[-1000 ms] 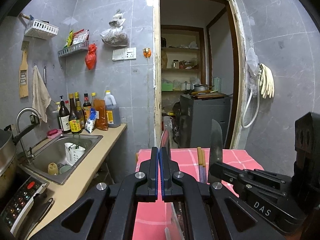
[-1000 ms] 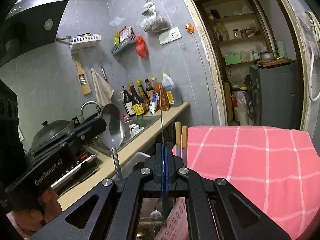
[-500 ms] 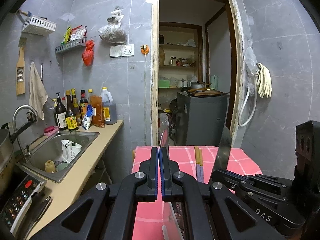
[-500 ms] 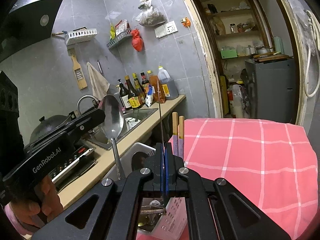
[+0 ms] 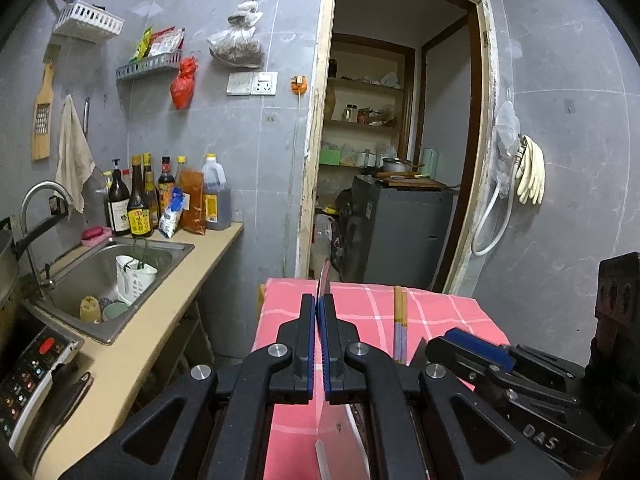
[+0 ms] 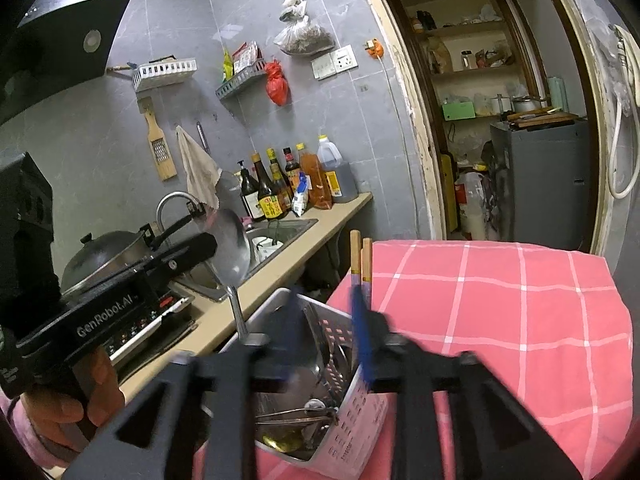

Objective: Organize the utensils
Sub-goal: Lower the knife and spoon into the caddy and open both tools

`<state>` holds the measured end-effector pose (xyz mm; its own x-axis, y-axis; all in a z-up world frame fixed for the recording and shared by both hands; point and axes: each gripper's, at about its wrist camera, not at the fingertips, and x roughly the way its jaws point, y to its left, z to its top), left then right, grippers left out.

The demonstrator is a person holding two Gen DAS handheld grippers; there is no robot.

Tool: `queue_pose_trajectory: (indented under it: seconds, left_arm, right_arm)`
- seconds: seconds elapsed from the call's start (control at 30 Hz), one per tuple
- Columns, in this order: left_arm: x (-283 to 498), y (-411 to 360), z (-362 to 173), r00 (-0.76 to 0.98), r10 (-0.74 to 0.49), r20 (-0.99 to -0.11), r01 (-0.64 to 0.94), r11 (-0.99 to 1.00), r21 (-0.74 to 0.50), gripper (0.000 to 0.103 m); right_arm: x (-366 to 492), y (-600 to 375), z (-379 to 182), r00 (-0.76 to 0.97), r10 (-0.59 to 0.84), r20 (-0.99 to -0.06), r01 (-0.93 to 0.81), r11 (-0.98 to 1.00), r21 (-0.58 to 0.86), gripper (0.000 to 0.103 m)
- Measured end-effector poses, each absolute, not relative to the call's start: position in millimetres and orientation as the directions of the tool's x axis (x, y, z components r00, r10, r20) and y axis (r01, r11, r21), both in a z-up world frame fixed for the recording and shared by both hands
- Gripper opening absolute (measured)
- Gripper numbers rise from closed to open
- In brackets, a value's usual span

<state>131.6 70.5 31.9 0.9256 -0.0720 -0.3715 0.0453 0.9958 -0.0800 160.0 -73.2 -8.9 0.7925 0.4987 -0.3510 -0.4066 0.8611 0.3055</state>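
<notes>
My left gripper (image 5: pixel 319 312) is shut on a metal ladle, seen edge-on between the fingers; in the right wrist view its bowl (image 6: pixel 230 244) stands upright above the handle. My right gripper (image 6: pixel 326 312) is open and blurred, held over a white perforated utensil basket (image 6: pixel 352 364) on the pink checked tablecloth (image 6: pixel 500 312). The basket holds several metal utensils (image 6: pixel 312 412) and a pair of chopsticks (image 6: pixel 360 256) standing upright. In the left wrist view the chopsticks (image 5: pixel 399 320) and a knife blade (image 5: pixel 340 448) show below my fingers, with the right gripper (image 5: pixel 472 344) at the right.
A counter (image 5: pixel 168 320) with a sink (image 5: pixel 100 280), sauce bottles (image 5: pixel 168 200) and a stove panel (image 5: pixel 28 364) runs along the left. A wok with a lid (image 6: pixel 104 252) sits on the stove. A doorway to a pantry with a grey cabinet (image 5: pixel 404 228) lies behind the table.
My right gripper has opened and let go of the knife, which now sits down in the basket. The left gripper still holds the ladle and has shifted slightly.
</notes>
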Motion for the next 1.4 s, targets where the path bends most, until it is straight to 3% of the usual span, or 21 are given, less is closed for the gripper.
queue_pose_trajectory:
  seconds: [0.3,0.4,0.7,1.03,1.07,1.1,1.2,1.3,1.4]
  left_arm:
    - [133.3,77.3,30.3,0.909,-0.122,-0.398,0.079,0.989,-0.124,0.006]
    - [133.7,76.3,29.4,0.904,-0.147,-0.403,0.105,0.987,-0.126,0.007]
    - [130.4,67.6,26.8,0.888,-0.209,-0.409,0.172,0.977,-0.125,0.012]
    - [117.6,55.6,25.8,0.874,-0.237,-0.425,0.198,0.971,-0.135,0.012]
    - [115.0,55.5,26.5,0.875,-0.237,-0.423,0.195,0.971,-0.141,0.014]
    - [111.7,55.6,27.5,0.877,-0.237,-0.418,0.193,0.970,-0.146,0.022]
    - [94.7,56.7,33.6,0.900,-0.231,-0.369,0.180,0.969,-0.168,0.062]
    - [82.7,56.6,37.9,0.910,-0.225,-0.348,0.173,0.970,-0.174,0.063]
    - [70.8,55.9,39.7,0.911,-0.226,-0.346,0.171,0.968,-0.185,0.065]
  right_arm:
    - [144.6,-80.8,3.1,0.848,0.417,-0.329,-0.330,0.899,0.287,0.037]
    - [138.9,-88.0,6.0,0.865,0.379,-0.328,-0.289,0.912,0.291,0.045]
    - [112.5,-111.0,11.9,0.899,0.289,-0.330,-0.192,0.935,0.297,0.049]
    - [88.7,-132.0,20.2,0.923,0.211,-0.322,-0.116,0.950,0.288,0.064]
    - [85.8,-133.8,21.8,0.925,0.204,-0.320,-0.111,0.952,0.284,0.065]
    - [81.0,-136.5,23.5,0.929,0.190,-0.317,-0.101,0.956,0.277,0.067]
    - [72.8,-140.9,29.4,0.936,0.173,-0.306,-0.089,0.959,0.270,0.075]
    - [64.8,-144.4,35.2,0.940,0.158,-0.302,-0.081,0.964,0.253,0.076]
    - [53.3,-147.9,40.9,0.943,0.139,-0.302,-0.067,0.969,0.237,0.084]
